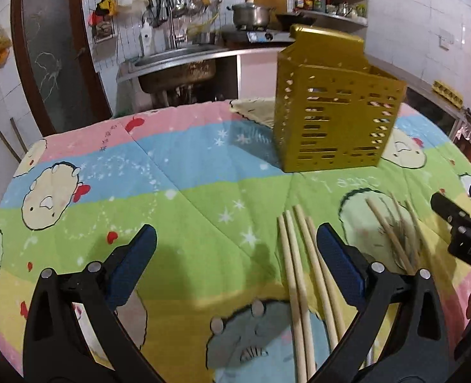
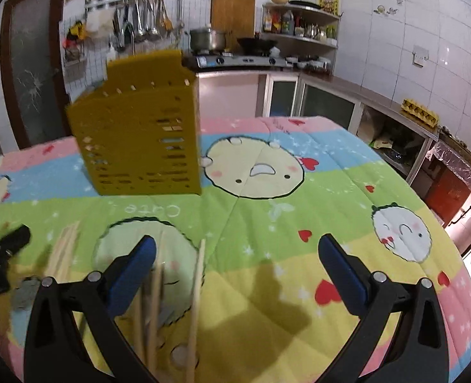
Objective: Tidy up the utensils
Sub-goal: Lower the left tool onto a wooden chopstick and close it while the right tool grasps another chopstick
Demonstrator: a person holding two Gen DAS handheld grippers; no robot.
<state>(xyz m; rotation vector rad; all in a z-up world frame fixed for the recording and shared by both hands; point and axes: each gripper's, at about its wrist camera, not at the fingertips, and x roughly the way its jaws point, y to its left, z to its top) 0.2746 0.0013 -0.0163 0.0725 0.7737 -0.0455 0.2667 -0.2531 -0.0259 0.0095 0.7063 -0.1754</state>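
Chopsticks (image 1: 302, 274) not yet picked, both grippers (image 1: 235, 249) (image 2: 235, 255) spread wide, empty.
Next, one pair gets pinched, then dropped into the far caddy (image 1: 334, 108).

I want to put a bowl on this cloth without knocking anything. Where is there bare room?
Free: the cloth to the right of the gold holder, out to the table's right edge, and the left stretch beyond the chopsticks in the left wrist view. Crowded: in front of the holder, where two chopstick bundles lie beside the open left gripper and right gripper.
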